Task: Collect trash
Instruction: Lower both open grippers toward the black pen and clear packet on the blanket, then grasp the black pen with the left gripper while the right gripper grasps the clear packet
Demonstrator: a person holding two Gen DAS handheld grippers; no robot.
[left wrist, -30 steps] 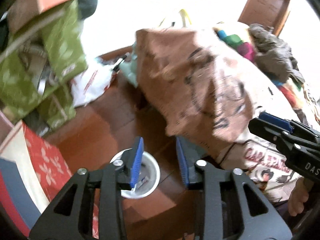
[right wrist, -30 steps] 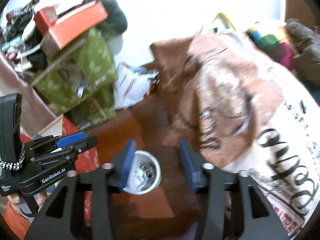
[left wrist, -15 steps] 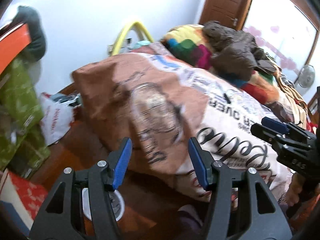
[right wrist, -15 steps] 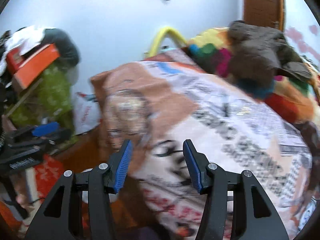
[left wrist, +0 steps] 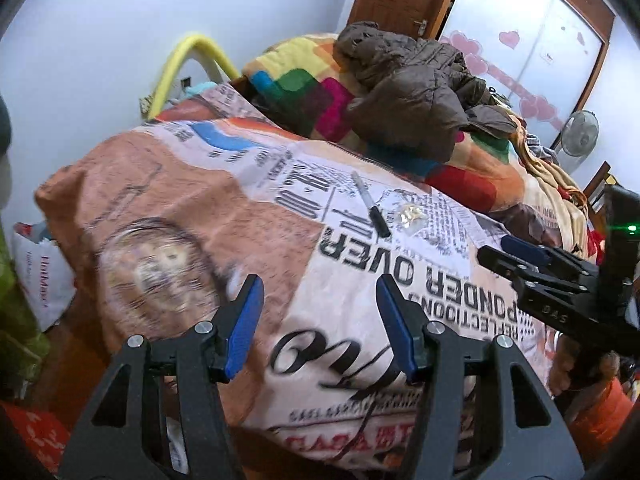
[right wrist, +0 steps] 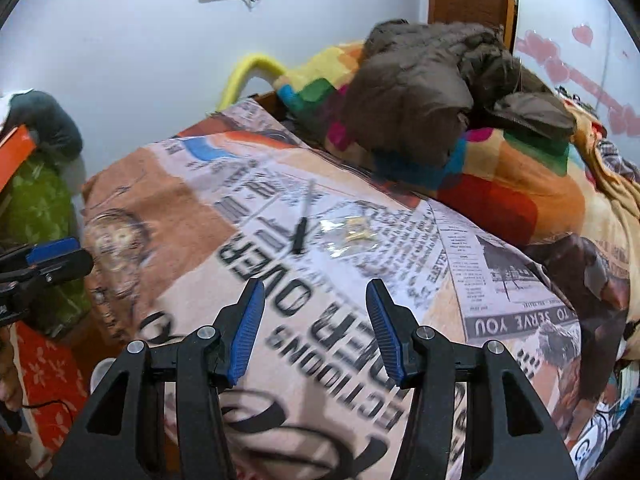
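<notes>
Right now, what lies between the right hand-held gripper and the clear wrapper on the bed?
Only bare newsprint-patterned blanket lies between the open right hand-held gripper and the clear wrapper, as the right wrist view shows. The black pen lies beside the wrapper, not between.

Both wrist views face the newspaper-print bedspread (left wrist: pixel 360 248) from close above.

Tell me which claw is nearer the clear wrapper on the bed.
Right, by the look of it. The right claw points almost straight at the clear wrapper. The left claw sits further off to the wrapper's left.
</notes>
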